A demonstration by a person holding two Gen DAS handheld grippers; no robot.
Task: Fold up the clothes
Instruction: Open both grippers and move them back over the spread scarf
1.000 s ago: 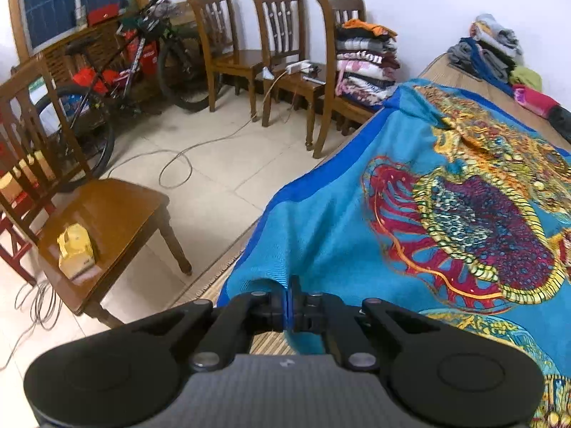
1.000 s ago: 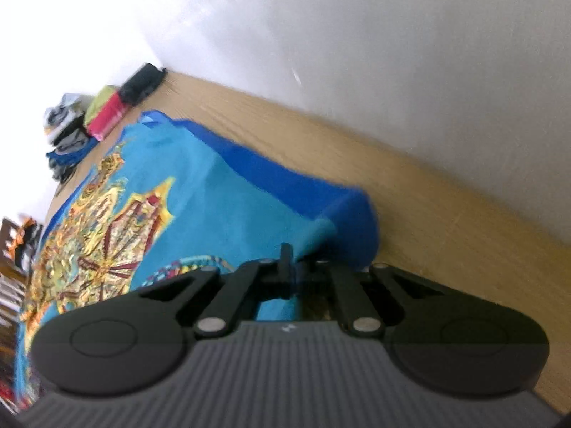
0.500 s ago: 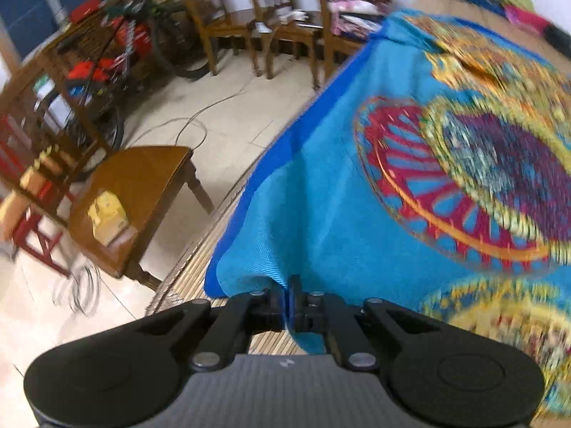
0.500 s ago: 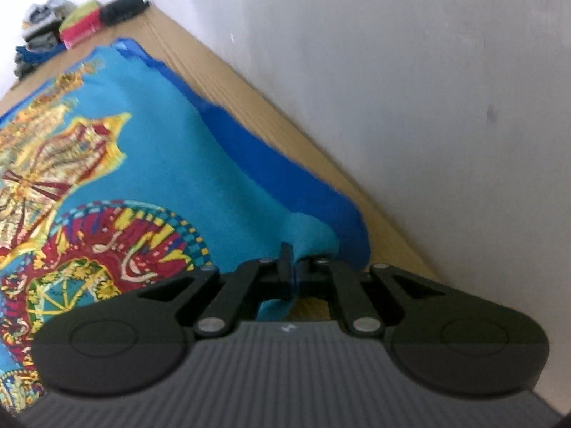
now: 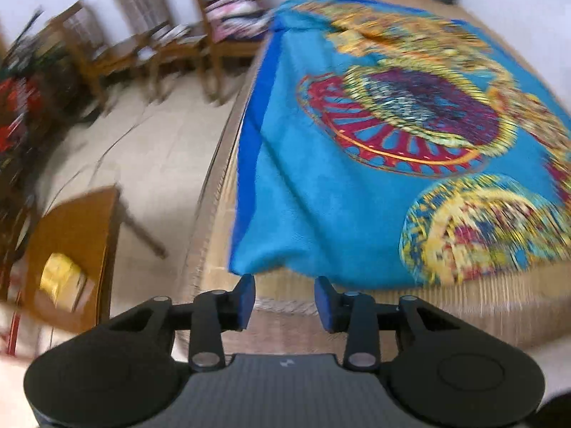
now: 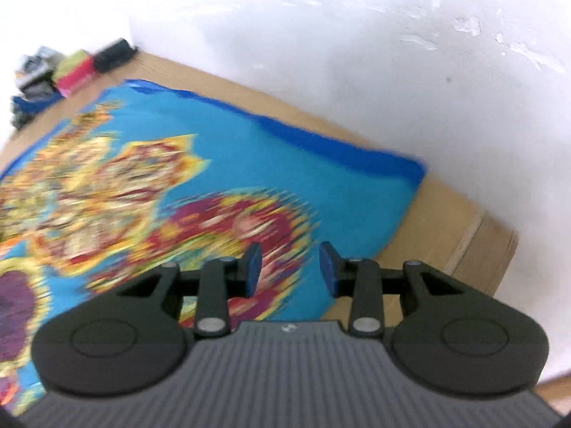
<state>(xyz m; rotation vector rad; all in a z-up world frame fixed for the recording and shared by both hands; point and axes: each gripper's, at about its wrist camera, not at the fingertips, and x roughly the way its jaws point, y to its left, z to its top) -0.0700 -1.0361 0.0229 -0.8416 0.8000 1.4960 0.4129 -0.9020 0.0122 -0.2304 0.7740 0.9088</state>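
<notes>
A large blue cloth (image 5: 321,185) with red, yellow and purple round patterns lies spread flat on the woven mat surface (image 5: 428,306). It also shows in the right wrist view (image 6: 249,164), its near right corner by the wall. My left gripper (image 5: 284,303) is open and empty, just short of the cloth's near left corner. My right gripper (image 6: 289,267) is open and empty, hovering over the cloth's near right part.
A pile of clothes (image 6: 53,75) sits at the far end of the surface. A white wall (image 6: 392,71) runs along the right side. Left of the surface are wooden chairs (image 5: 150,46), one stacked with folded clothes (image 5: 232,3), and a low wooden table (image 5: 71,249).
Both grippers were shut on the cloth's near corners; now both have opened and let go. The cloth lies flat, and both grippers have pulled back from it.
</notes>
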